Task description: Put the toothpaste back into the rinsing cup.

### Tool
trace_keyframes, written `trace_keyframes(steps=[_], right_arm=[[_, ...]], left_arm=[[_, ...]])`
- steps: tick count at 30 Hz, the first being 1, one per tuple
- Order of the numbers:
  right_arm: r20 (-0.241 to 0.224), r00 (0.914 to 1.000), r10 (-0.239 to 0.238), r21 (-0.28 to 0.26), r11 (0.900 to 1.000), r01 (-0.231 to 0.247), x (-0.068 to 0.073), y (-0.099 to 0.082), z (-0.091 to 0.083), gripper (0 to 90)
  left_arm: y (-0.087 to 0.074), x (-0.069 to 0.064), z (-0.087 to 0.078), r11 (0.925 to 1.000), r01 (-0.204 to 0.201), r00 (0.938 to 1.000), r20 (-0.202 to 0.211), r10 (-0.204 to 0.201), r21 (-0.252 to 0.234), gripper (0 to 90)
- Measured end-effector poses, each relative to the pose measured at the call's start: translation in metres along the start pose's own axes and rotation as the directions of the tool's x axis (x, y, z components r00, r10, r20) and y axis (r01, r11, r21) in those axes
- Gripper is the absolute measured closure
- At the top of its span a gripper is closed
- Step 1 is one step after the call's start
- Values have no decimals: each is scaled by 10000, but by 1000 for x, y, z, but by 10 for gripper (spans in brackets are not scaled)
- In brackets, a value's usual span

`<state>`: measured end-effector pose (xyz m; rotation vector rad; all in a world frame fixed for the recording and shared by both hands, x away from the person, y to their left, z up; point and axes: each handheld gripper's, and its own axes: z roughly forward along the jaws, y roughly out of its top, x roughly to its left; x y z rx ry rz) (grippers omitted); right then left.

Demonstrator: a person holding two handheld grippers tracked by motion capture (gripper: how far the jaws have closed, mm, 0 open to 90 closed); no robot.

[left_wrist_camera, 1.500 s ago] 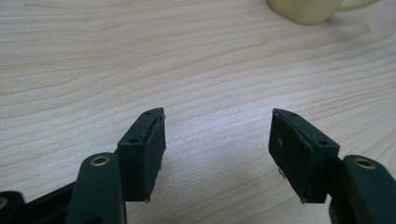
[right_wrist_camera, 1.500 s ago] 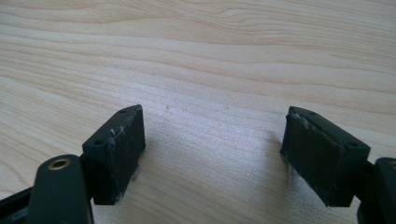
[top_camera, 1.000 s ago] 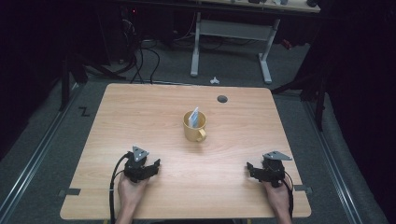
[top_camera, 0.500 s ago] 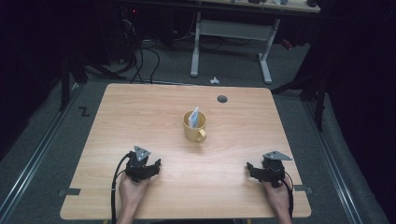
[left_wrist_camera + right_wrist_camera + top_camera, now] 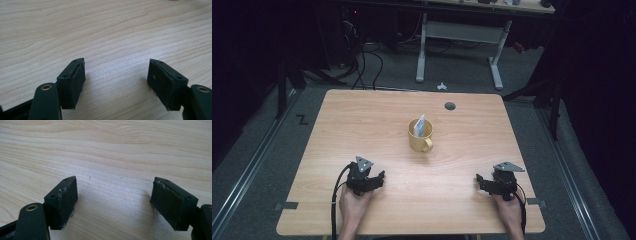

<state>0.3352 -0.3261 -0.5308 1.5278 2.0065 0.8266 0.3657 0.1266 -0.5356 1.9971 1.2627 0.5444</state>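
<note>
A yellow mug (image 5: pixel 420 136) stands upright near the middle of the wooden table (image 5: pixel 362 120), handle toward me, with a pale blue-white packet (image 5: pixel 419 124) sticking out of it. My left gripper (image 5: pixel 378 178) rests on the table at the near left, held by a hand. In the left gripper view its jaws (image 5: pixel 117 63) are open over bare wood; they have just been opening, with nothing between them. My right gripper (image 5: pixel 480 179) rests at the near right, and its jaws (image 5: pixel 115 181) are also open over bare wood. Both grippers lie well short of the mug.
A dark round hole (image 5: pixel 450 105) sits in the tabletop near the far edge. Beyond the table are a desk frame with white legs (image 5: pixel 420 55), cables on the floor (image 5: pixel 362 65) and a small white object (image 5: pixel 441 86). A floor rail (image 5: pixel 247 170) runs along the left.
</note>
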Motion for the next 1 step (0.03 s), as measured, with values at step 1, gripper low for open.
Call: trace_keyframes(steps=[1], right_arm=[[-1, 10000, 3, 1, 10000, -3, 0, 0, 0, 214]], left_arm=[[0, 0, 0, 10000, 4, 10000, 27, -4, 2, 305]])
